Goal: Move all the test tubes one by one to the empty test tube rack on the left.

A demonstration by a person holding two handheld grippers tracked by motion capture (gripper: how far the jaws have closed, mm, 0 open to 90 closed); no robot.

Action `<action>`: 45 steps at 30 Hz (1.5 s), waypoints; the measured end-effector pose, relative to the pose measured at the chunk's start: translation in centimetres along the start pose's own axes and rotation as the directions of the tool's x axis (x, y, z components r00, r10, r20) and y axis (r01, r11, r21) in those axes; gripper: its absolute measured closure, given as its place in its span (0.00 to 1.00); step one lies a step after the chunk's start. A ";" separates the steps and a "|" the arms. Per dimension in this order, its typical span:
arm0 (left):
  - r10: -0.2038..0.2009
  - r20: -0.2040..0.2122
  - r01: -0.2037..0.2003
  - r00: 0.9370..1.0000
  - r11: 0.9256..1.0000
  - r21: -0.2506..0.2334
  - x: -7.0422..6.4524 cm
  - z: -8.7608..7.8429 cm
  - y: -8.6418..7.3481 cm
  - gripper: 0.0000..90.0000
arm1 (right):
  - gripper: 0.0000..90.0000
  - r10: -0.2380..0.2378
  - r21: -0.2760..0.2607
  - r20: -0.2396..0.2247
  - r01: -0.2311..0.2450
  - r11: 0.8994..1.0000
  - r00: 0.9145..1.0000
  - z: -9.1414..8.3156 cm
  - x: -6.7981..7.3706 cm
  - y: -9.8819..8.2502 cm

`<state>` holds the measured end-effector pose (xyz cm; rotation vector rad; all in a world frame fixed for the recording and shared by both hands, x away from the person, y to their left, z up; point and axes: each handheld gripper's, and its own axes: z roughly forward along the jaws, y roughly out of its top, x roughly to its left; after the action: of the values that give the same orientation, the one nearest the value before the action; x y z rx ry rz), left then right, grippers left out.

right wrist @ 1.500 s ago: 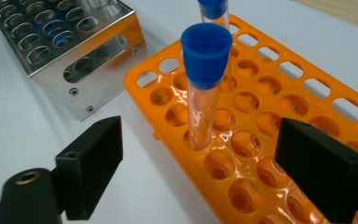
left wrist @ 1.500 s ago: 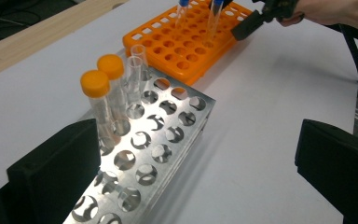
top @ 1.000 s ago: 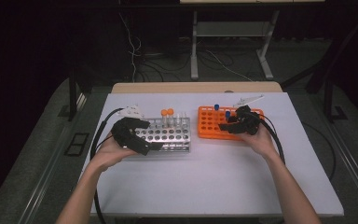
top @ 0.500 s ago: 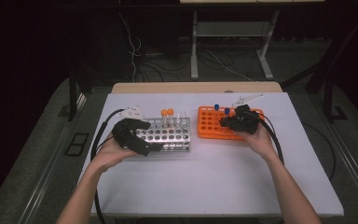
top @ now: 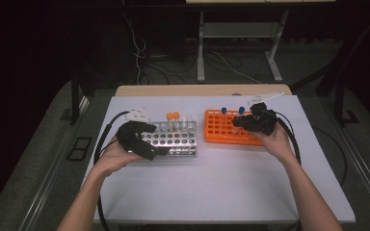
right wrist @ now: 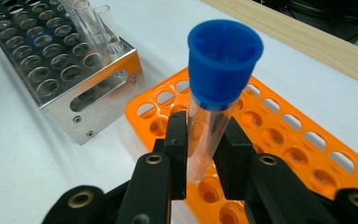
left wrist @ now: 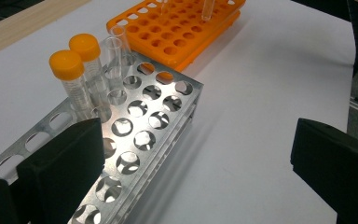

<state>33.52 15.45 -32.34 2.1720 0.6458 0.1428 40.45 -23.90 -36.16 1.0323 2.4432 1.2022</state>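
My right gripper [right wrist: 205, 140] is shut on a clear tube with a blue cap [right wrist: 223, 56], held upright over the orange rack [right wrist: 279, 140]. The tube's lower end sits at a hole; I cannot tell if it is inside. In the high view that gripper [top: 238, 121] is at the orange rack's [top: 217, 130] right part, with a second blue-capped tube [top: 224, 111] standing further left. My left gripper [top: 151, 140] is open, its jaws wide around the near-left end of the metal rack [top: 178, 140]. That rack [left wrist: 144, 121] holds two orange-capped tubes [left wrist: 70, 70] and clear uncapped tubes [left wrist: 114, 51].
Both racks stand side by side on a white table [top: 221, 187] with a wooden strip [top: 197, 90] along its far edge. A white object [top: 267, 97] lies at the far right of the table. Black cables [top: 101, 144] trail from both grippers. Bare table lies in front of the racks.
My right gripper has edged slightly left and up over the orange rack with the tube. The left gripper has stayed at the metal rack.
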 end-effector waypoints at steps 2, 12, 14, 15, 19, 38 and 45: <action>0.003 0.001 -0.003 1.000 1.000 0.001 0.0 0.0 0.0 0.01 | 0.84 0.005 0.002 -0.002 -0.005 1.000 1.000 -0.4 0.0 0.0; 0.008 0.005 -0.008 1.000 1.000 0.001 -0.2 0.1 0.1 0.01 | 0.84 -0.006 0.015 -0.026 0.007 1.000 1.000 -2.6 0.8 0.0; 0.009 0.006 -0.009 1.000 1.000 0.001 -0.3 0.1 0.1 0.01 | 0.84 -0.016 0.018 -0.030 0.017 1.000 0.999 -3.0 1.2 0.0; 0.012 0.007 -0.012 1.000 1.000 0.002 -0.3 0.2 0.2 0.01 | 0.84 -0.020 0.020 -0.033 0.021 1.000 0.999 -3.1 1.3 0.0; 0.017 0.007 -0.017 1.000 1.000 0.004 -0.5 0.2 0.3 0.01 | 0.84 -0.036 0.021 -0.047 0.037 0.999 0.998 -3.7 2.0 0.2; 0.029 0.015 -0.029 0.999 1.000 0.003 -0.8 0.0 0.7 0.02 | 0.84 -0.185 0.061 -0.176 0.198 0.978 0.967 -3.5 8.0 1.6; 0.041 0.022 -0.042 0.999 0.999 0.002 -1.1 -0.1 0.9 0.02 | 0.84 -0.233 0.068 -0.225 0.253 0.965 0.946 -2.7 10.2 2.3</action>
<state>32.92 14.48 -31.48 2.1873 0.5891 0.1400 32.95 -17.63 -31.69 0.6226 2.7210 1.1772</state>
